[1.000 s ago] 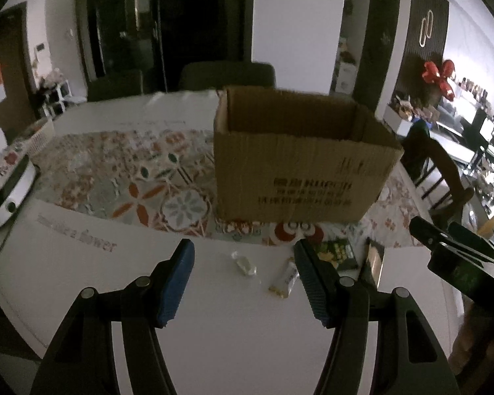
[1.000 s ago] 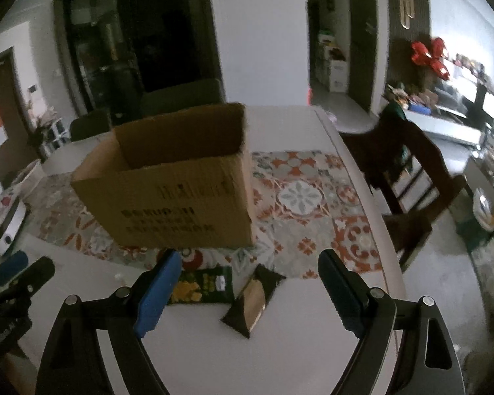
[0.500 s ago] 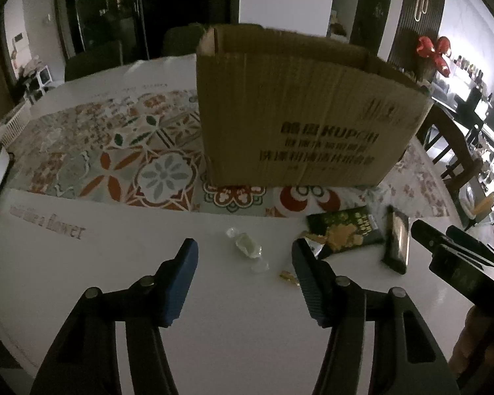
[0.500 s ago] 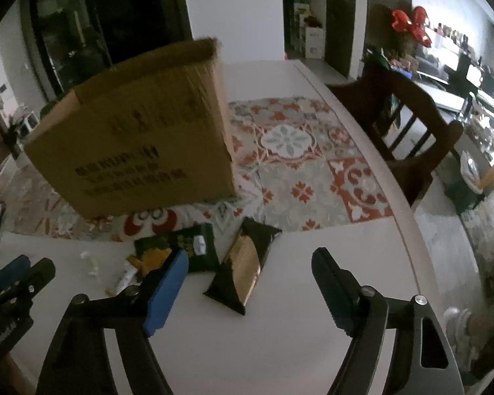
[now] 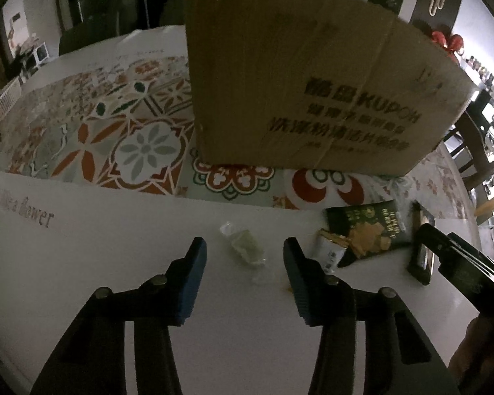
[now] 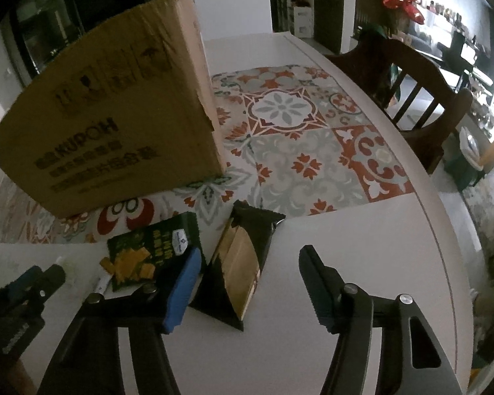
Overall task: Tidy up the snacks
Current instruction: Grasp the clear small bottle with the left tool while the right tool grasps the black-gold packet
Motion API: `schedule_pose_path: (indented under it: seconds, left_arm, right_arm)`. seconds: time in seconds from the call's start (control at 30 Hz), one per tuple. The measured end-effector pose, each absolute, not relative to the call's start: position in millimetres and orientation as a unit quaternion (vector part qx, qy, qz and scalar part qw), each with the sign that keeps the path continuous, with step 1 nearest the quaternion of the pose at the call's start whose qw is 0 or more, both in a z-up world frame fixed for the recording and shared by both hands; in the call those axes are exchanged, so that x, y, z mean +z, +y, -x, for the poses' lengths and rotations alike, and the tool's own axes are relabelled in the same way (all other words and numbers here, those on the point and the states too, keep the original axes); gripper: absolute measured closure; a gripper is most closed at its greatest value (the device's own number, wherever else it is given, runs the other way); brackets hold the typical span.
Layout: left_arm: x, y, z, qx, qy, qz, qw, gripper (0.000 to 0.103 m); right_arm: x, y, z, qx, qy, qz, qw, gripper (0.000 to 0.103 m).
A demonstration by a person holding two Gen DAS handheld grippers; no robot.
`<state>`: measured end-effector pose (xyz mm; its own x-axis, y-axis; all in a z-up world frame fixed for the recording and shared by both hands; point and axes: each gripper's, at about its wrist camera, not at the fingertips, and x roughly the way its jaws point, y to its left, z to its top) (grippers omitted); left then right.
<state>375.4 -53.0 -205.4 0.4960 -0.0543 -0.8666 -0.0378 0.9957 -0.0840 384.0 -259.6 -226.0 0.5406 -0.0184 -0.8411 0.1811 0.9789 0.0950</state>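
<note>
A large cardboard box (image 5: 306,75) stands on the patterned mat (image 5: 141,144) that covers the far part of the white surface (image 5: 115,247). From both wrist views only its outer walls show, so what lies inside it cannot be told. All the snacks lie on the bare surface in front of the box, none touching it.

Nearest the box's front right corner is a dark green snack packet (image 6: 154,250) printed with yellow crackers, lying flat with its far edge reaching onto the mat. Just to the right of it lies a black and gold packet (image 6: 243,256), its far end also at the mat's edge. A small white bar wrapper (image 5: 329,250) is tucked under the green packet's near corner. Further left, in front of the box's middle, sits a small clear-wrapped sweet (image 5: 243,247).

The left gripper (image 5: 245,256) is spread wide and empty, its fingers on either side of the clear sweet. The right gripper (image 6: 247,266) is also wide and holds nothing, framing the black and gold packet.
</note>
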Motion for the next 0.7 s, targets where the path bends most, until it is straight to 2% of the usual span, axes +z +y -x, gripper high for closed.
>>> schedule_pose_path:
  seconds: [0.17, 0.23, 0.37, 0.47, 0.53, 0.57, 0.7]
  left_arm:
    - [-212, -53, -378, -0.004, 0.510, 0.048, 0.859, 0.060]
    - [-214, -53, -379, -0.005, 0.512, 0.046, 0.858, 0.061]
    - [-217, -52, -383, -0.005, 0.514, 0.057, 0.856, 0.064]
    - [-219, -52, -385, -0.002, 0.515, 0.056, 0.855, 0.069]
    - [-219, -52, -386, -0.002, 0.516, 0.054, 0.855, 0.071]
    - [-220, -53, -387, -0.003, 0.516, 0.052, 0.855, 0.078]
    - [-220, -55, -387, -0.010, 0.515, 0.046, 0.856, 0.078]
  right_arm:
    - [-232, -257, -388, -0.057, 0.481, -0.086, 0.870, 0.041]
    - [-235, -257, -390, -0.058, 0.485, -0.086, 0.869, 0.047]
    - [-236, -257, -392, -0.060, 0.485, -0.081, 0.868, 0.048]
    - [-237, -255, -393, -0.058, 0.485, -0.074, 0.869, 0.059]
    - [-237, -255, -392, -0.058, 0.485, -0.074, 0.869, 0.061]
    - [-237, -255, -392, -0.058, 0.485, -0.074, 0.869, 0.062]
    - [-236, -254, -391, -0.056, 0.485, -0.070, 0.870, 0.065]
